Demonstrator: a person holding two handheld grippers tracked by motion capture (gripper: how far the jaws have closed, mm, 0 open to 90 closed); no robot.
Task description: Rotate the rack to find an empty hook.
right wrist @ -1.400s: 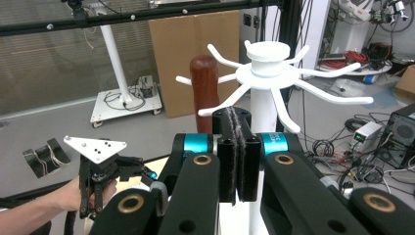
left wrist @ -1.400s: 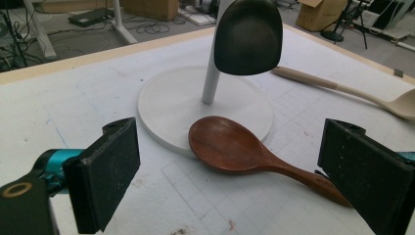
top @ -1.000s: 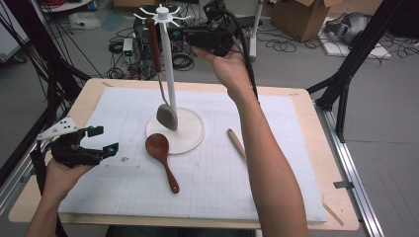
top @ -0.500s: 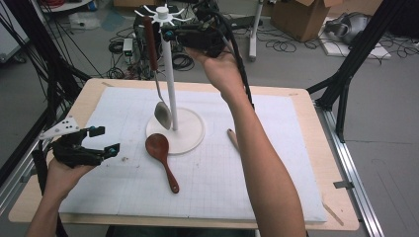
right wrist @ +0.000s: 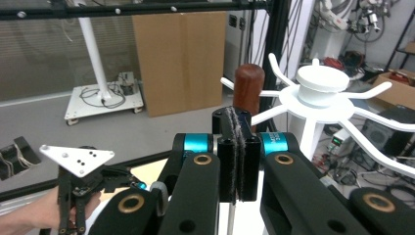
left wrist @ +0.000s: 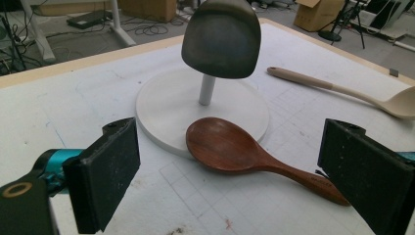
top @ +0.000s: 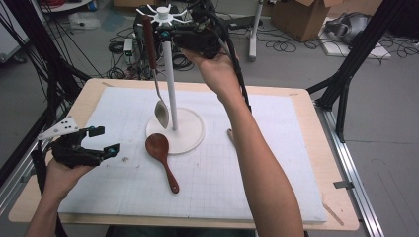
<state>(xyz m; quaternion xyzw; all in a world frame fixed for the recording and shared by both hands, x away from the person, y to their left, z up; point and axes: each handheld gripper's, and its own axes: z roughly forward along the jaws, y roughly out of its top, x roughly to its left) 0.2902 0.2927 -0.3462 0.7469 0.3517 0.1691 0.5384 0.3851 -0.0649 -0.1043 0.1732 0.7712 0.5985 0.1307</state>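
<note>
Our right tongs (top: 167, 35) are up at the white rack (top: 170, 74) crown, jaws pressed flat together with nothing between, just beside the hanging metal spoon (top: 153, 69), likely nudging it onto its hook. Left tongs (top: 101, 139) wait wide over the table (top: 276, 163), facing the dark wooden spoon (left wrist: 244, 154). Count: three spoons, including the pale one (left wrist: 342, 93); one rack.

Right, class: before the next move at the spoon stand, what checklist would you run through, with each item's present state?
1. Right tool shut beside the stand's top: ok.
2. Metal spoon seated on a hook: cannot tell.
3. Stand upright: ok.
4. Left tool open, nothing in it: ok.
5. Wooden spoon lying free on the table for pickup: ok.
</note>
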